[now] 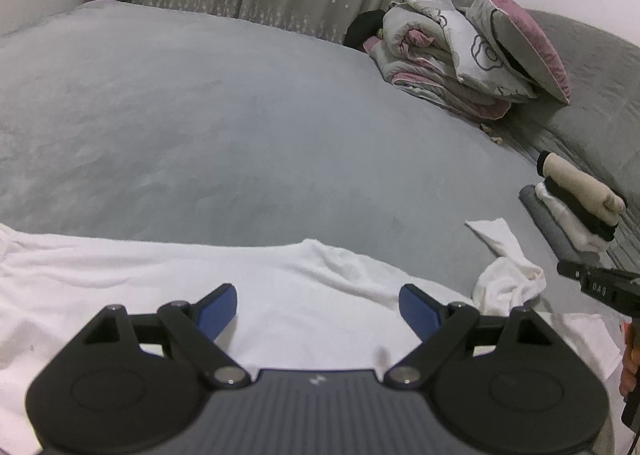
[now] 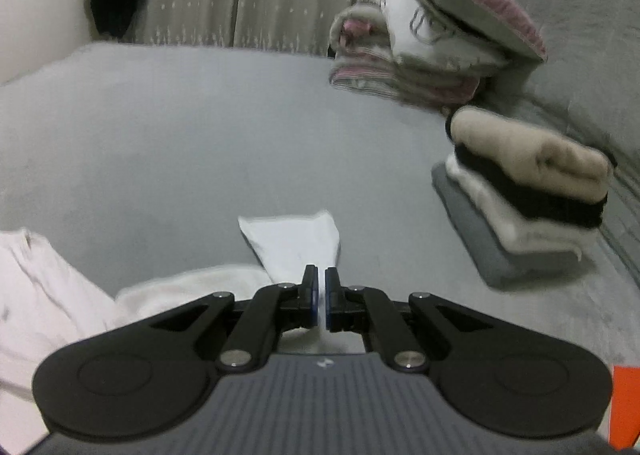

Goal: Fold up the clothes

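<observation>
A white shirt [image 1: 248, 295] lay spread across the near edge of the bed [image 1: 240, 127], its body mostly flat, one sleeve [image 2: 294, 245] trailing off toward three o'clock in a bunched twist. The right hand-held gripper [image 2: 322, 295] was pinched tight on that sleeve, a thin fold of cloth showing between its blue pads. The left hand-held gripper [image 1: 318, 311] hovered over the shirt's middle with its jaws spread wide, holding nothing.

From there the risk seemed to me the sleeve: thin, limp knit caught by only a narrow fold could slip free on a pull, or drag the flat body into fresh wrinkles since nothing pinned it down. A wide swing toward two o'clock might also clip the stack [image 2: 528, 191] of folded clothes and tip it.

The shirt looked soft and matte, creased near the shoulder. The bed cover was a grey, faintly plush fabric. The stack held beige, black, white and grey layers, rounded at the folds. Beyond it at one o'clock sat a puffy quilt [image 1: 440, 55] and a mauve pillow [image 1: 516, 35].
</observation>
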Demonstrator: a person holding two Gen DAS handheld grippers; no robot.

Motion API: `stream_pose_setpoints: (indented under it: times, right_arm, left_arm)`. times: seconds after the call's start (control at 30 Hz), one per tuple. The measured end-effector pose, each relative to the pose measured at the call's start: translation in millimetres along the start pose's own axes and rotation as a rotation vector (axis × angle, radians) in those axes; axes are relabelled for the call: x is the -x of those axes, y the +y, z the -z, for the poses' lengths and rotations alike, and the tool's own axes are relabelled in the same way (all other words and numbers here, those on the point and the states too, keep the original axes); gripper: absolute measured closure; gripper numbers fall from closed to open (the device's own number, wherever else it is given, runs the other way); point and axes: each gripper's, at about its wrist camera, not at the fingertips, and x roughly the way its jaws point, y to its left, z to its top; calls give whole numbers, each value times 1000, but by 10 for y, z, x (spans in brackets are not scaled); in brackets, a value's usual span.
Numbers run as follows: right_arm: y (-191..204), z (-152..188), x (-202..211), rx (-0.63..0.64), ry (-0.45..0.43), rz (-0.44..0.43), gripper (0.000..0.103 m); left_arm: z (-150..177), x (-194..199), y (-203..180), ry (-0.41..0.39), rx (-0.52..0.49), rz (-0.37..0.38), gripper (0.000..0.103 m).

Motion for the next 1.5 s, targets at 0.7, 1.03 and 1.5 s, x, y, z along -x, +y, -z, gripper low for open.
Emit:
stream_pose_setpoints:
  times: [0.7, 1.03, 1.5]
  right_arm:
    - [6, 0, -276, 13, -8, -84, 42]
    - [248, -106, -669, 62, 15, -107, 43]
    - [-187, -212, -525, -174, -27, -87, 99]
  left_arm:
    - [-24, -89, -133, -15, 37, 96, 16]
    - [6, -150, -386, -22, -22, 277, 43]
    - [355, -449, -1176, 81, -287, 375, 39]
